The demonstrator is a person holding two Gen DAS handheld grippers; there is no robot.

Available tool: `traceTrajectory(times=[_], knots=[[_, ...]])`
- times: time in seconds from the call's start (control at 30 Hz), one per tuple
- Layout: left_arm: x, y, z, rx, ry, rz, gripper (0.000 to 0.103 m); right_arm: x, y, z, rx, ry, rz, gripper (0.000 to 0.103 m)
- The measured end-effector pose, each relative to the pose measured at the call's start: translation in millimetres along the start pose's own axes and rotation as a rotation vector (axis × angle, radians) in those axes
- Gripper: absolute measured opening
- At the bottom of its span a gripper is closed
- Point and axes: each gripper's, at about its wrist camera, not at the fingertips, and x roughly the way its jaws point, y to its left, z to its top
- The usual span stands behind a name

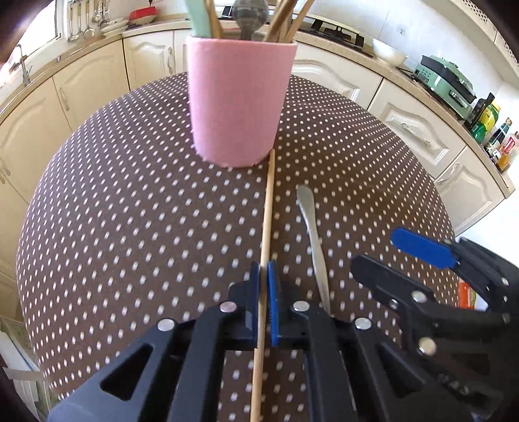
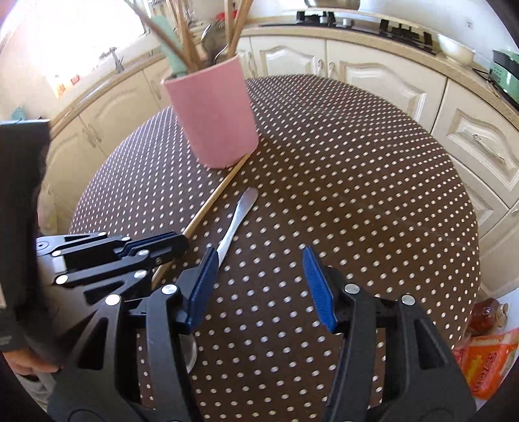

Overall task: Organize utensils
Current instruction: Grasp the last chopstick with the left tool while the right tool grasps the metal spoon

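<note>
A pink holder cup (image 1: 240, 100) stands on the round dotted table (image 1: 129, 211) with several chopsticks and utensils in it. It also shows in the right wrist view (image 2: 214, 117). My left gripper (image 1: 264, 282) is shut on a wooden chopstick (image 1: 267, 207) that lies on the table, its far tip at the cup's base. A metal spoon (image 1: 313, 233) lies just right of the chopstick. My right gripper (image 2: 259, 279) is open and empty, low over the table beside the spoon's handle (image 2: 235, 220). The spoon's bowl is hidden under its left finger.
Cream kitchen cabinets (image 2: 373, 74) ring the table, with a hob (image 2: 356, 22) and a green appliance (image 1: 444, 84) on the counter. An orange packet (image 2: 489, 363) and a bottle (image 2: 486, 315) lie off the table's right edge.
</note>
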Motion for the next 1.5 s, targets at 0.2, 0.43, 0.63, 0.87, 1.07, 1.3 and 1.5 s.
traceTrajectory(times=[0.2, 0.43, 0.63, 0.87, 1.07, 1.3, 1.5], knots=[[-15, 19, -22, -0.055, 0.002, 0.018, 0.005, 9, 27, -2, -0.057, 0.082, -0.001, 0.054], [-19, 33, -23, -0.097, 0.021, 0.019, 0.005, 33, 56, 3, -0.141, 0.196, -0.06, 0.032], [-7, 28, -5, -0.073, 0.049, 0.034, 0.006, 44, 63, 17, -0.182, 0.257, -0.081, 0.018], [9, 13, 22, -0.046, 0.076, 0.055, 0.006, 46, 47, 32, -0.15, 0.263, -0.032, 0.008], [10, 8, 23, -0.063, 0.023, 0.04, 0.005, 38, 32, 29, -0.117, 0.207, 0.005, 0.007], [-17, 11, 9, -0.068, -0.12, 0.008, 0.005, 18, 8, 17, -0.061, 0.121, 0.055, 0.007], [-32, 17, -4, -0.088, -0.173, -0.029, 0.005, 2, -27, 8, 0.014, 0.054, 0.109, 0.007]])
